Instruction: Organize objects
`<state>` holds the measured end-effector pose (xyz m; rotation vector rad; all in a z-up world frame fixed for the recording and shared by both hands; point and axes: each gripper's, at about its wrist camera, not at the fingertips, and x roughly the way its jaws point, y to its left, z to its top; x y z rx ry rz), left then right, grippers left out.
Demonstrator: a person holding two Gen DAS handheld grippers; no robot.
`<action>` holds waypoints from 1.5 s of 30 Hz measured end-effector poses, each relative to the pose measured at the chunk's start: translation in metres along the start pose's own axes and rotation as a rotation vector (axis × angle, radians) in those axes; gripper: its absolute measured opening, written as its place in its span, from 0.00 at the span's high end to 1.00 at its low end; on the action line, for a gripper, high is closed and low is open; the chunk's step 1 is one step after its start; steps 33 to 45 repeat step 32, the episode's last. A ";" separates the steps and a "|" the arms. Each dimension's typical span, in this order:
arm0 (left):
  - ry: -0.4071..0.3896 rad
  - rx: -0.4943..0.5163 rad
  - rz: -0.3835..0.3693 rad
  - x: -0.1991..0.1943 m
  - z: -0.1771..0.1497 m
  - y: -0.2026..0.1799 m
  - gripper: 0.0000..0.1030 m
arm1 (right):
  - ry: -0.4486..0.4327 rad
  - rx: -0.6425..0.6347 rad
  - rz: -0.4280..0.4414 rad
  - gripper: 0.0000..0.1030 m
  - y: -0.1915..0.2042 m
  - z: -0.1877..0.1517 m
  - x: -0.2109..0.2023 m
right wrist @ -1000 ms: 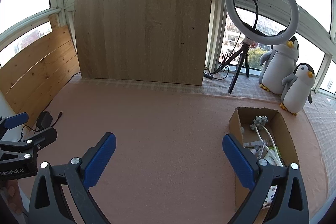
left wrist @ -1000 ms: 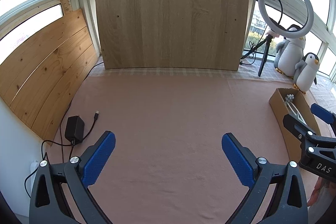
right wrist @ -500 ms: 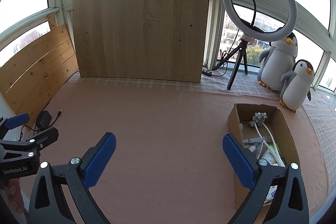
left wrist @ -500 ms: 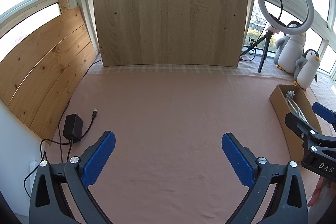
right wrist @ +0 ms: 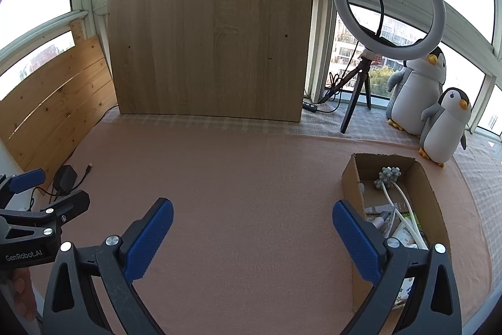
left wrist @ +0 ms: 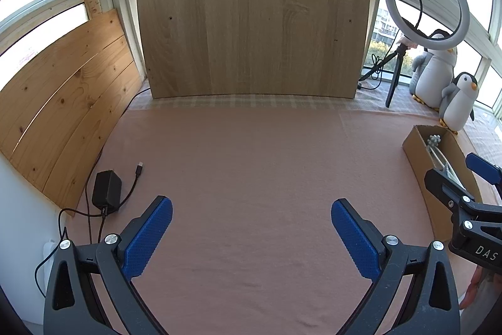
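Sunlit windows wrap around a bay covered by a pink cloth (left wrist: 251, 178), with a large wooden board (left wrist: 251, 14) propped upright at the back and a slatted pine panel (left wrist: 62, 90) leaning along the left side. Behind the pink cloth runs a strip of checked fabric.

At the right, a ring light (right wrist: 389, 5) stands on a small tripod near the window, and 2 plush penguins (right wrist: 445, 124) sit just beside it, the smaller one in front of the larger.

On the pink cloth, near the smaller penguin, lies an open cardboard box (right wrist: 351, 175). Inside it a white cable (right wrist: 404, 206) curls toward a grey knobbly cluster at the far end, and small bottles and packets are bunched at the near end; their labels are too small to read.

By the pine panel at the left, a black power adapter (left wrist: 106, 192) rests on the cloth with its cord trailing and a plug end lying loose just beside it.

The left gripper (left wrist: 251, 228) hovers over the bare middle of the cloth, its blue-padded fingers spread wide and holding nothing. The right gripper (right wrist: 252, 228) is likewise spread wide and empty, with its right finger overlapping the near left corner of the box in view. Each gripper shows at the edge of the other's camera.
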<state>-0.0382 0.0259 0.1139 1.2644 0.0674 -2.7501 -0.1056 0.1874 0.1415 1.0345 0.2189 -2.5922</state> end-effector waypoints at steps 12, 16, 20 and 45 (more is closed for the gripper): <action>0.007 0.007 0.003 0.005 0.001 -0.002 0.00 | 0.006 0.001 0.000 0.03 0.003 0.001 0.003; 0.011 0.009 0.004 0.007 0.002 -0.002 0.00 | 0.009 0.001 0.003 0.03 0.003 0.001 0.004; 0.008 0.013 0.001 0.008 0.002 -0.003 0.00 | 0.012 0.001 0.005 0.03 0.003 0.000 0.005; -0.011 0.022 -0.023 0.007 0.004 -0.004 0.00 | 0.017 0.008 0.001 0.03 0.000 -0.001 0.005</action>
